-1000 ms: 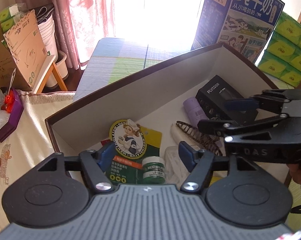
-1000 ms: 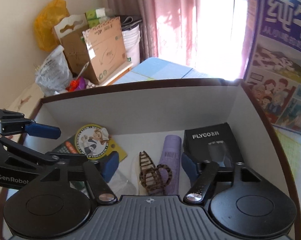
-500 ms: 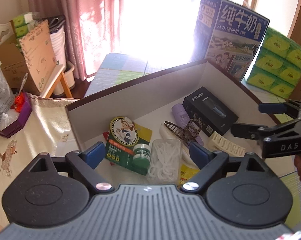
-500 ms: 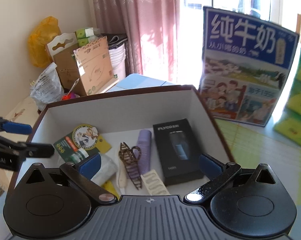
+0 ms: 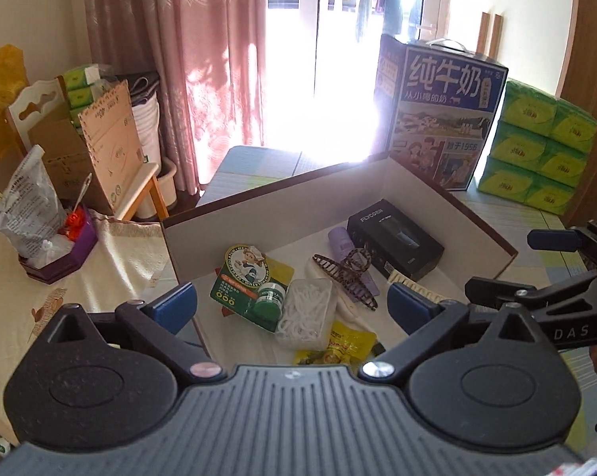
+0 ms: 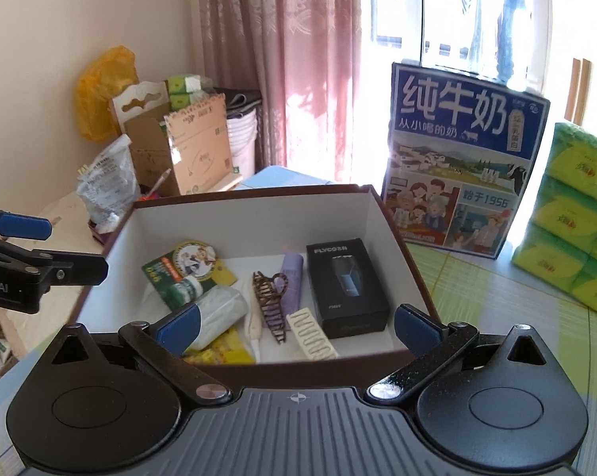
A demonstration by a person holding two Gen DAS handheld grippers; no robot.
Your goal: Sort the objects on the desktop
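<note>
Brown outside and white within, the box (image 6: pixel 393 234) is seen just ahead of and below both grippers, on a green checked mat (image 6: pixel 496 297). The left gripper (image 5: pixel 292 303) is held wide apart with nothing between its blue pads (image 5: pixel 175 303); its jaws have just been opening. The right gripper (image 6: pixel 296 323) is likewise spread wide and empty, having also just been opening.

Beyond the left gripper's fingers, inside the box, a green card (image 5: pixel 245 277) with a small green jar (image 5: pixel 270 303) is seen, and a clear case (image 5: pixel 308 313) of white pieces lies just beside it. A brown hair clip (image 5: pixel 348 273) rests partly over a purple tube (image 5: pixel 340 240). A black carton (image 6: pixel 346 285) lies toward the right wall, touching or nearly touching the tube. A cream comb (image 6: pixel 312 337) lies at the near wall, and a yellow packet (image 5: pixel 342 343) is partly hidden by the gripper body; what it contains cannot be told.

Behind the box a blue milk carton (image 6: pixel 461 158) stands upright, with green tissue packs (image 6: pixel 576 218) stacked to its right.
</note>
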